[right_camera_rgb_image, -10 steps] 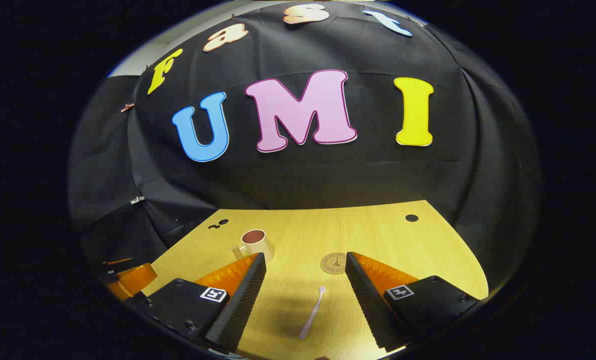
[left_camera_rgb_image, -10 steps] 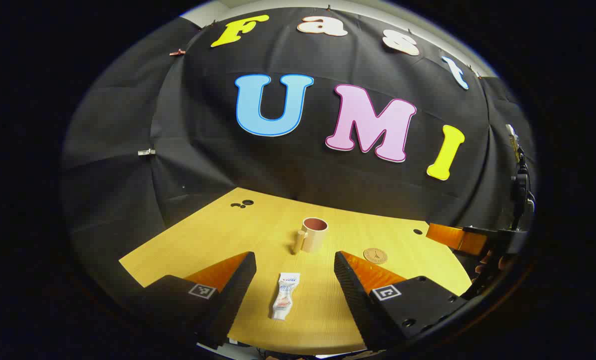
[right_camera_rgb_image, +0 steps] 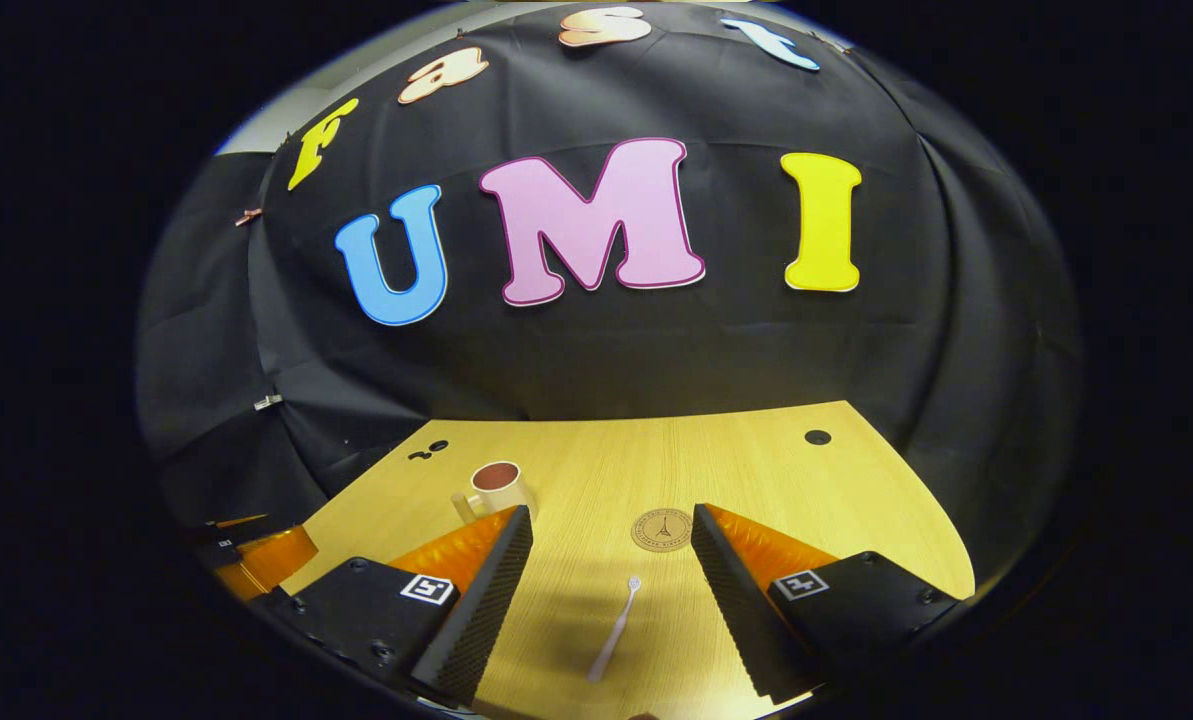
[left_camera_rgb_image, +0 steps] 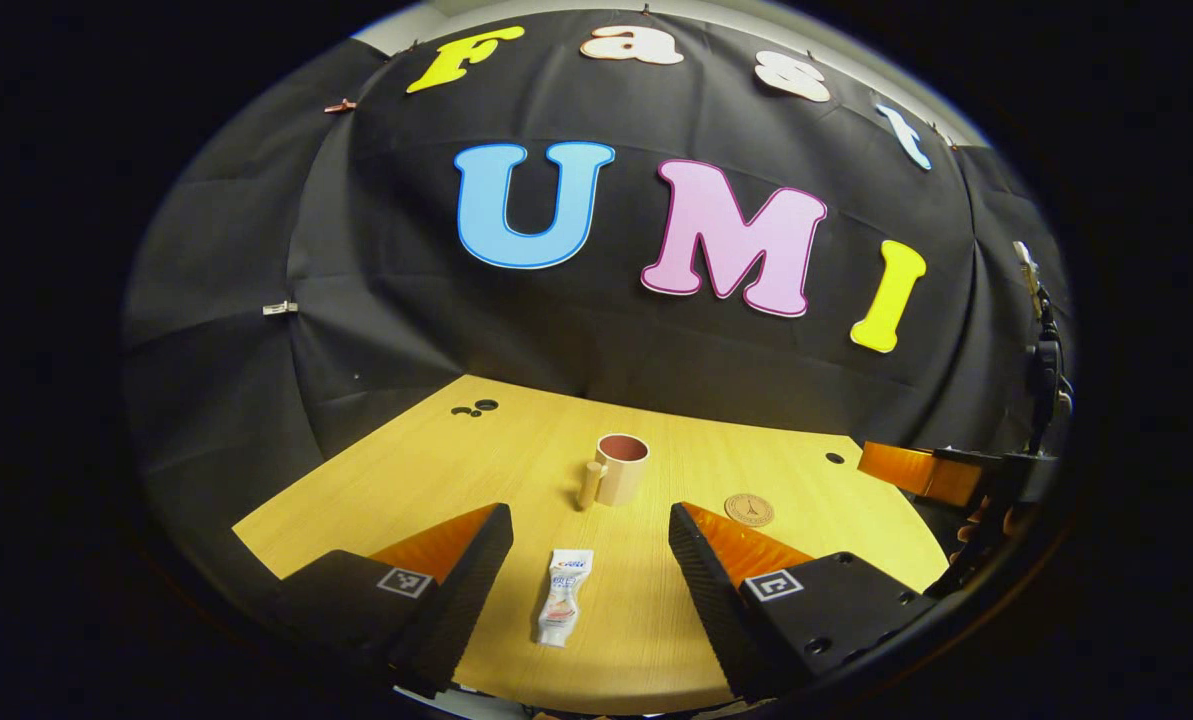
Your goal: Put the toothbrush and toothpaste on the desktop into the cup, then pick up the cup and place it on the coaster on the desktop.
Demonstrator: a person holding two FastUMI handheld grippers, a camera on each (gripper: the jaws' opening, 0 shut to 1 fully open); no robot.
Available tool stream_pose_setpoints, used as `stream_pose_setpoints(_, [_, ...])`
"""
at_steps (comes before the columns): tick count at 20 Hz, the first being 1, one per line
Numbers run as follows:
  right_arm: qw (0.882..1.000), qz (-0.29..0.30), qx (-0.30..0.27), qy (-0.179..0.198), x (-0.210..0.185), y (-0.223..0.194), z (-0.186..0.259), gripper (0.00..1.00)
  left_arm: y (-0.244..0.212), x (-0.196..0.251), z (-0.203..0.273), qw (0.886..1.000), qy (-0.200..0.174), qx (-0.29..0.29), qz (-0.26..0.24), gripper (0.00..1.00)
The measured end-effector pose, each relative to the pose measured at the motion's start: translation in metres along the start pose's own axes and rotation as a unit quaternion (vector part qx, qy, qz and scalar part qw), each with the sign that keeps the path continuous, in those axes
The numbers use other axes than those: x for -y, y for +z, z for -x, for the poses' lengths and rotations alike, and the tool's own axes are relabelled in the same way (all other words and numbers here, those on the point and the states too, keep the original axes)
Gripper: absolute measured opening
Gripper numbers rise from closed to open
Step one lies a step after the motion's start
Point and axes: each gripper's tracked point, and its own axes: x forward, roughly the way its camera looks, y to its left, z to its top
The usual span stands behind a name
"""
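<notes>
In the left gripper view, the left claw hangs above the near edge of the yellow wooden desk with its fingers spread wide apart and nothing between them but air. The toothpaste tube lies flat on the desk in the gap between the fingers, at 6 o'clock of the view, cap end toward the camera. The beige cup stands upright beyond it at about 12 o'clock from the tube, its handle turned to 9 o'clock. The round coaster lies flat at about 4 o'clock from the cup, apart from it.

In the right gripper view, the right claw is likewise wide apart and holds nothing. The pale toothbrush lies on the desk between its fingers, head toward 12 o'clock. The coaster sits just beyond the brush head, and the cup stands at 10 o'clock.
</notes>
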Motion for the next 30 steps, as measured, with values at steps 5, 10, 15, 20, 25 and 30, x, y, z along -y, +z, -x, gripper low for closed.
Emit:
stream_pose_setpoints(5, [1.0,0.002,-0.002,0.005,-0.003,0.0,-0.004,0.99,0.0,-0.001,-0.005,1.0,0.001,-0.004,0.0,0.98])
stream_pose_setpoints(10, [1.0,0.004,-0.01,0.007,-0.002,-0.004,-0.007,0.99,-0.002,-0.004,-0.013,1.0,0.003,-0.01,0.004,0.98])
stream_pose_setpoints(15, [1.0,-0.006,-0.021,0.001,0.004,-0.007,-0.017,0.99,-0.007,-0.007,-0.025,1.0,0.003,-0.022,0.004,0.98])
stream_pose_setpoints(20, [0.999,0.0,-0.034,0.004,0.005,-0.015,-0.029,0.98,-0.028,-0.014,-0.047,0.998,0.004,-0.061,-0.005,0.98])
stream_pose_setpoints(25, [0.998,0.005,-0.057,0.001,0.017,-0.026,-0.045,0.99,-0.068,-0.022,-0.078,0.993,0.002,-0.113,-0.018,0.98])
stream_pose_setpoints(30, [0.996,0.009,-0.084,-0.004,0.032,-0.044,-0.059,0.99,-0.113,-0.027,-0.107,0.985,0.001,-0.17,-0.034,0.98])
